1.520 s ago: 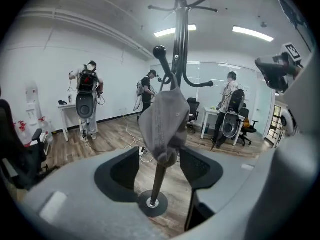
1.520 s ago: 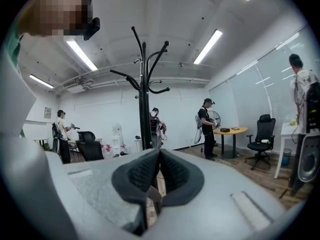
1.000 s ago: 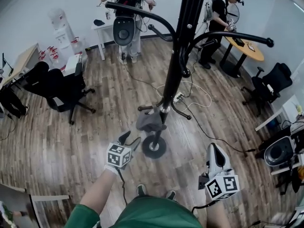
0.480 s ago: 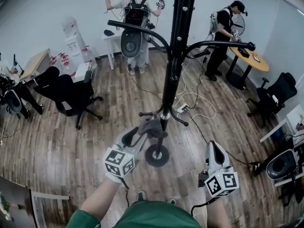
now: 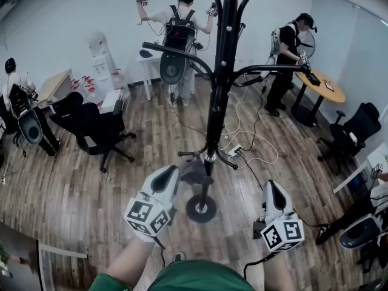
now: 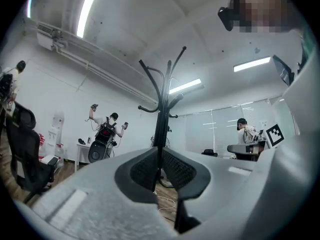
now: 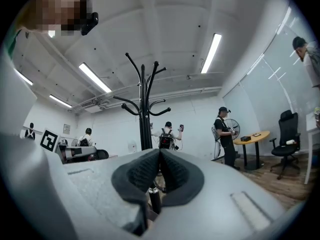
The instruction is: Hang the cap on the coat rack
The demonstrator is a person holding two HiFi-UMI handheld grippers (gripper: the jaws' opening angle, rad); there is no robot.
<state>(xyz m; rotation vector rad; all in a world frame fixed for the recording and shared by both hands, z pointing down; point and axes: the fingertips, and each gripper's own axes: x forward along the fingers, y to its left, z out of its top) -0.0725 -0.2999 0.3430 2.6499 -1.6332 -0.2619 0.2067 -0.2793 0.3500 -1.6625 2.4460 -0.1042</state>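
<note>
Your left gripper [image 5: 174,173] has just closed: pads together, nipped onto the near edge of the grey cap [image 5: 195,170]. The cap sits low against the coat rack [image 5: 218,83] pole, a little above the round base [image 5: 201,208]. Your right gripper [image 5: 274,188] is closed too, holding nothing, well apart from the cap.

Handling, my read:
- It's light, soft cloth, so the crown will flop and fold. The brim is likely the only stiff part.
- A thin pinch on loose fabric can slip, so take the brim or a seam.
- I can't tell which part you've got, because the jaw tip hides it.
- Nothing is fragile. Mind snagging on the low pegs [image 5: 229,161].
- The long arm [image 5: 267,69] looks free.
</note>
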